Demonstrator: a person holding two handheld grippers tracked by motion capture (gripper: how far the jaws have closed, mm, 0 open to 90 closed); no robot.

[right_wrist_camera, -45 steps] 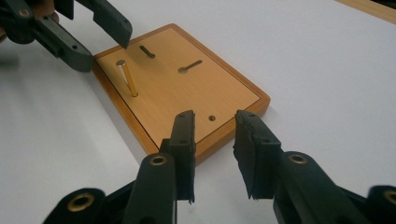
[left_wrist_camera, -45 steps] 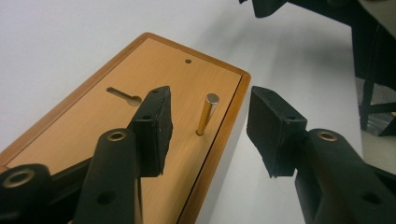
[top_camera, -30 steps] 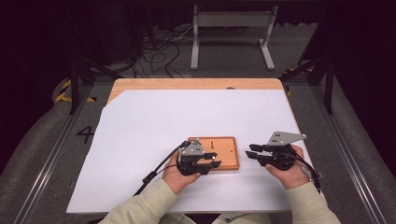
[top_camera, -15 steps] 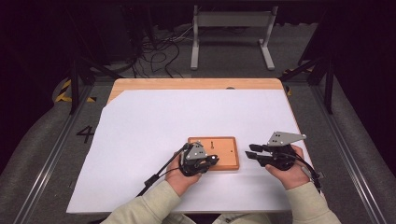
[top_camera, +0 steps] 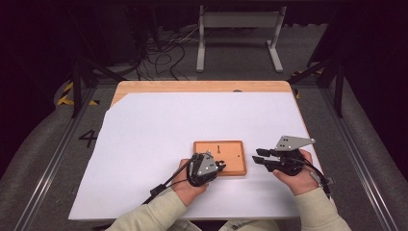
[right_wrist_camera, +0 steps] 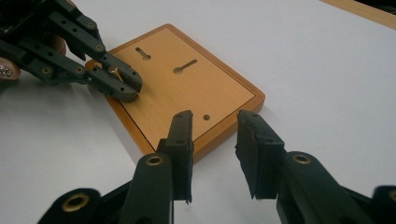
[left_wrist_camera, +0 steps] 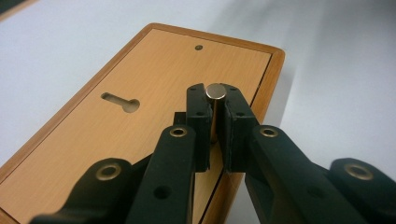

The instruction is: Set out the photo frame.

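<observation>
Gripping a small silver-topped metal pin, the left claw has its two black jaws clenched on the pin's shaft, the round head showing just above the pads in the left gripper view. The claw sits over the 7 o'clock corner of a flat rectangular orange-brown wooden plate, which lies on the white sheet covering the wooden table, toward the table's 6 o'clock edge in the high view. The pin stands tilted over the plate's near edge; whether its tip touches the wood cannot be told. The plate's face carries a keyhole-shaped slot at about 9 o'clock from the pin and a small round hole at 12 o'clock in the left gripper view.

The right claw is released, its jaws spread with a clear gap between them and nothing in it. It hovers just beside the plate's 3 o'clock edge in the high view, pointing toward 9 o'clock, apart from the wood. In the right gripper view the plate lies beyond the spread jaws, and the left claw with the pin shows at 10 o'clock. A person's hands in pale sleeves hold both tools from 6 o'clock.
</observation>
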